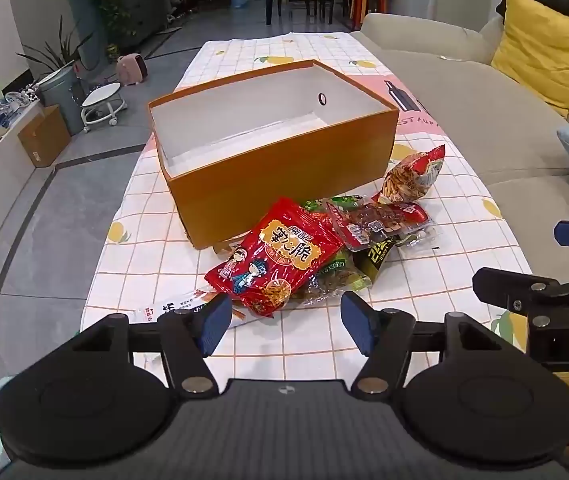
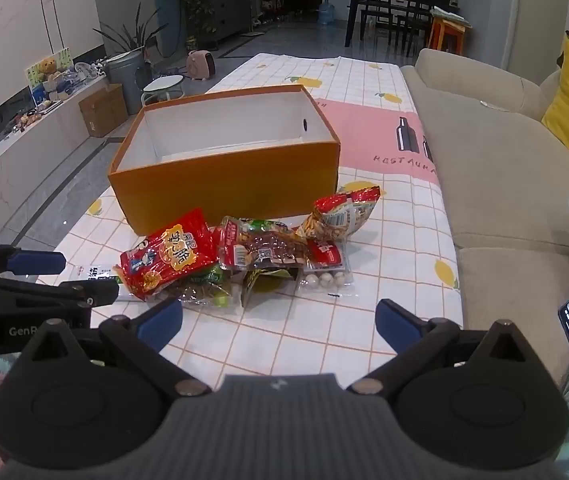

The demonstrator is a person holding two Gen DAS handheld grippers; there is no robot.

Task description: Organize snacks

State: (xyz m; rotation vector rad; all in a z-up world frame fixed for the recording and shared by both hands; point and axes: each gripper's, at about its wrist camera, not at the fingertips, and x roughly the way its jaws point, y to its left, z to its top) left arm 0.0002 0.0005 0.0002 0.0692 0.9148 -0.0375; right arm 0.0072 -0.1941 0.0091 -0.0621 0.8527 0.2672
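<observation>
Blue-padded, both grippers hang tilted down over the near end of the table [image 1: 156,216], above the checked, lemon-printed cloth. The left gripper [image 1: 284,326] has its jaws spread with nothing between them; its left pad sits over the end of a white stick pack [image 1: 172,306], but whether it touches cannot be told. The right gripper [image 2: 280,322] stands wider still, jaws fully apart and empty, just short of the snack pile [image 2: 244,264]. In the right wrist view the left gripper reaches in from the left edge.

The snacks lie heaped together in front of the box [image 1: 284,176], all outside it. A red bag [image 1: 280,256] with yellow lettering lies on top at the left, overlapping green packs [image 1: 340,272]. A clear pack of dark pieces [image 1: 376,224] lies in the middle, a pack of small white balls [image 2: 326,279] beside it, and a red-and-orange bag [image 1: 412,176] lies tilted nearest the box's right corner. The orange box is open-topped with a white inside. A beige sofa [image 1: 484,120] runs along the table's right side.
</observation>
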